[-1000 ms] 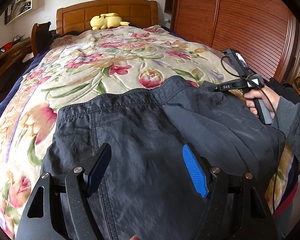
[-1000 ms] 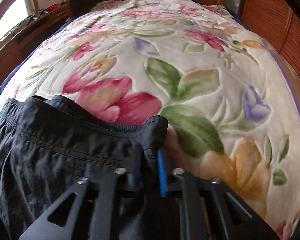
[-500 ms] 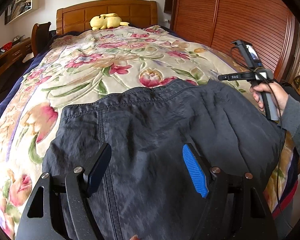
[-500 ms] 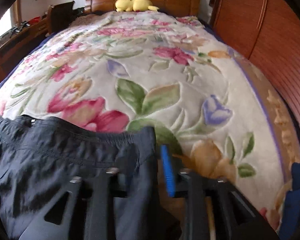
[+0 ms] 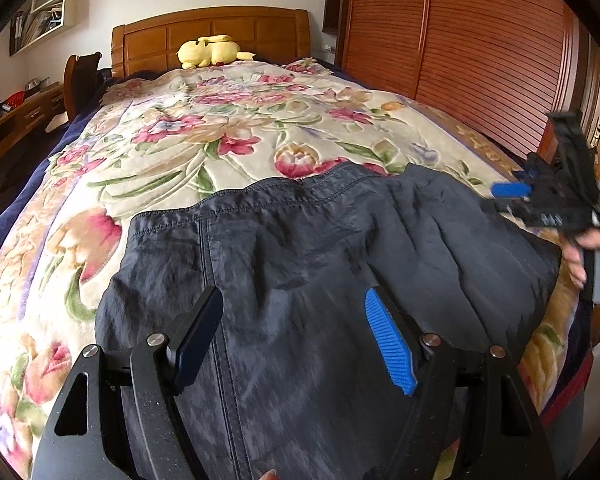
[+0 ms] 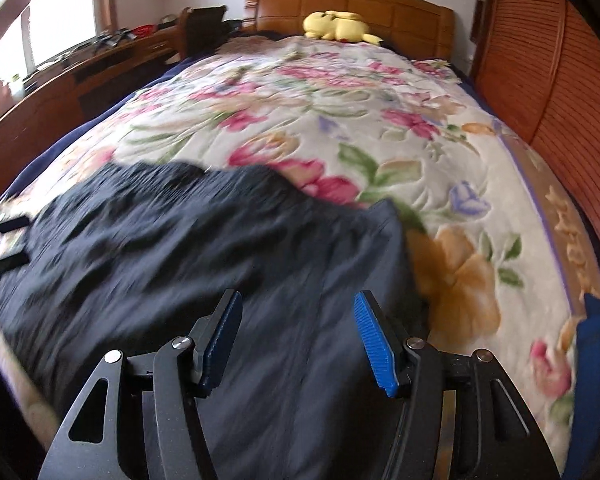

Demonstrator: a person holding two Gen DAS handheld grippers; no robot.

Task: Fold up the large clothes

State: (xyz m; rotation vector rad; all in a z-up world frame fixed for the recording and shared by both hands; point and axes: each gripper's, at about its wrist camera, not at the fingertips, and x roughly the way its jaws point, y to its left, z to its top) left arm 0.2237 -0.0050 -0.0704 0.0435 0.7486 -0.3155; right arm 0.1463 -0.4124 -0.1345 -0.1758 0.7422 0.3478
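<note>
Dark navy trousers [image 5: 308,264] lie spread on the floral bedspread [image 5: 204,132], waistband toward the headboard. My left gripper [image 5: 292,340] hovers open over the middle of the cloth, nothing between its fingers. In the right wrist view the same trousers [image 6: 172,256] appear blurred, and my right gripper [image 6: 296,336] is over their right part with its jaws opening and no cloth pinched between them. From the left wrist view the right gripper [image 5: 512,192] is at the right edge of the bed, held by a hand [image 5: 588,256], clear of the trousers' corner.
A yellow plush toy [image 5: 210,51] lies by the wooden headboard [image 5: 212,32]. Slatted wooden wardrobe doors [image 5: 460,52] run along the bed's right side. A desk [image 6: 80,76] with clutter and a chair stand to the left. Something blue [image 6: 592,360] hangs at the bed's right edge.
The right gripper let go of the waistband corner, opened and pulled back to the right. The released corner now lies flat on the bedspread. The left gripper stayed put.
</note>
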